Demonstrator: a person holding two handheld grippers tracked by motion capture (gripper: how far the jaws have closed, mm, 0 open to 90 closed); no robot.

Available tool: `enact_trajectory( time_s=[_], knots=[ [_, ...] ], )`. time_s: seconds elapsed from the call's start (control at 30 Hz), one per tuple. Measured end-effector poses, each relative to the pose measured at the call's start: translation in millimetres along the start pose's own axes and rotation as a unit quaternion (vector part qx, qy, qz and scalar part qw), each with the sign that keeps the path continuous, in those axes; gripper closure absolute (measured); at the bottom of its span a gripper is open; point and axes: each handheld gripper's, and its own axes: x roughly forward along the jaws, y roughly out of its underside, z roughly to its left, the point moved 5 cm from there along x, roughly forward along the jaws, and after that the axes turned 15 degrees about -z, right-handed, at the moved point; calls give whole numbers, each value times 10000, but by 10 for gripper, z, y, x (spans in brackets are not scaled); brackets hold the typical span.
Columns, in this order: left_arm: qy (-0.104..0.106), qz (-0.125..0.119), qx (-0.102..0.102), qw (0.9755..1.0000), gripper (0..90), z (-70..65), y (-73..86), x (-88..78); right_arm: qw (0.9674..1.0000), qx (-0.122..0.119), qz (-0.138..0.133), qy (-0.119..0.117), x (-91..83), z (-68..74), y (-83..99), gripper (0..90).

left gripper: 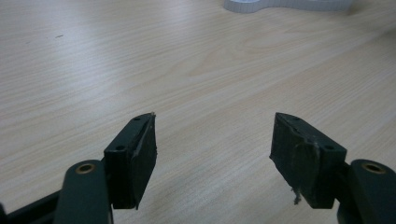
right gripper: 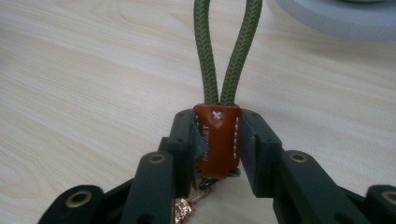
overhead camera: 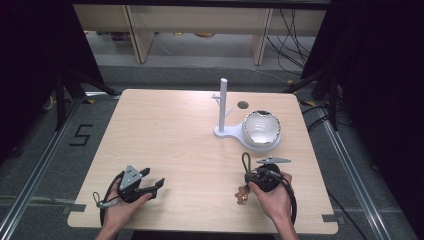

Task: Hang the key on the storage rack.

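Observation:
A keychain with a green cord loop [right gripper: 227,51] and an orange-brown leather tab [right gripper: 217,137] is clamped between the jaws of my right gripper [right gripper: 218,140]; copper-coloured metal bits [right gripper: 183,210] hang below it. In the high view the right gripper [overhead camera: 248,175] sits near the table's front right, the cord loop [overhead camera: 245,161] pointing away and the metal bits [overhead camera: 242,194] lying on the table. My left gripper [overhead camera: 156,184] rests at the front left, open, nothing between its pads [left gripper: 140,154]. A white stand [overhead camera: 223,107] with an upright post and small pegs is at the back.
A shiny silver bowl [overhead camera: 261,127] sits on the right part of the stand's base [overhead camera: 235,132]. A round hole [overhead camera: 243,105] is in the light wooden table [overhead camera: 165,135] behind it. Dark frame posts and cables surround the table on the floor.

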Motion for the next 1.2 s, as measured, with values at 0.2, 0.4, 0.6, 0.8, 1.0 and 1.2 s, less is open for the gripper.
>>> enact_trajectory(
  time_s=[0.2, 0.4, 0.6, 0.8, 1.0, 1.2],
  knots=[
    [0, -32, -41, 10000, 309, 10, -5, -7, 9975, -159, -605, -327, 25, 10, 18, 685],
    [12, -20, -8, 10000, 311, 4, -6, -6, 9945, -201, -961, -376, 34, 41, 32, 685],
    [-11, -28, 13, 10000, 311, 3, -8, -2, 9889, -251, -1383, -472, 11, 52, 15, 685],
    [6, -80, -52, 10000, 314, 15, -9, -2, 9835, -337, -1697, -533, -18, 68, -1, 685],
    [16, -87, -63, 9999, 315, 16, -10, -6, 9784, -245, -1979, -544, -39, 128, -16, 684],
    [20, -86, -69, 9999, 316, 16, -10, -5, 9745, -218, -2158, -567, -48, 138, -39, 684]
  ],
)
